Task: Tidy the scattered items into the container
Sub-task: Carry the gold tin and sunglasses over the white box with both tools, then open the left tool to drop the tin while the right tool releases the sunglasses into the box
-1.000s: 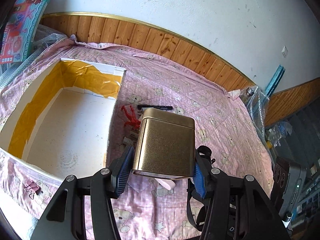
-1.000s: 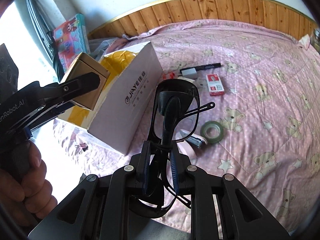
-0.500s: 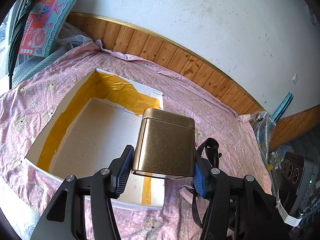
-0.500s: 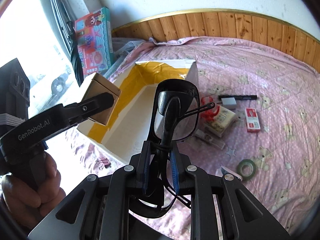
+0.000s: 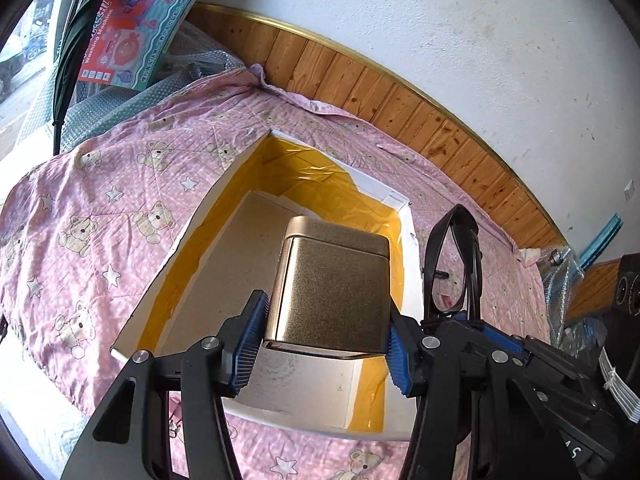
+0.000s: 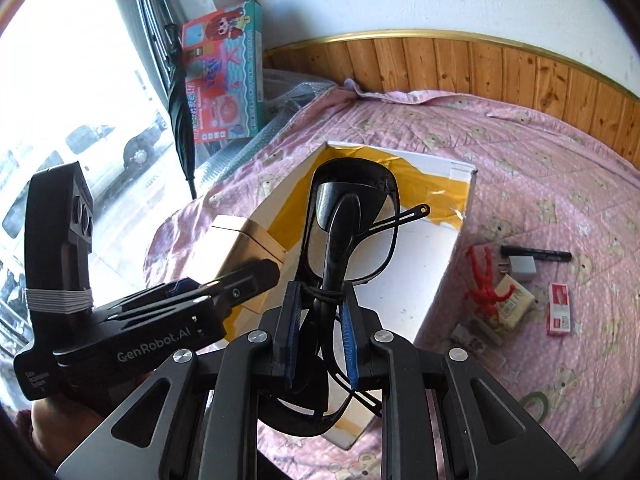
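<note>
Box interior reads bare from both views; nothing deposited yet as far as I can see; the white cardboard box lined with yellow tape (image 5: 202,216) sits open-topped on the pink bear-print quilt (image 5: 100,208)

My left tongs (image 5: 326,334) are clamped on the gold square metal tin (image 5: 332,284); blue pads pressed against its two side walls; the tin hangs above the open box, over the near half of the floor, not touching it; lid end points away from me toward 12 o'clock, base toward 6; long axis runs along my fingers, tipped slightly downward into the box

My right tongs (image 6: 318,336) are closed narrow on the black-framed spectacles (image 6: 352,232), folded; lenses stand up toward 12 o'clock, one temple arm sticking out toward 2 o'clock; long axis near upright in the wrist view; they hover above the box's near edge

Left on the quilt at 3 o'clock of the box, in the right wrist view: red twisted plastic piece (image 6: 486,280); black marker pen (image 6: 536,254); small white charger block (image 6: 522,267); cream rectangular packet (image 6: 510,306); red-and-white small carton (image 6: 559,314); green tape roll (image 6: 534,402) at 5 o'clock, partly cut off

Judgement: early stage; two items about to go in, at least six to fetch
</note>
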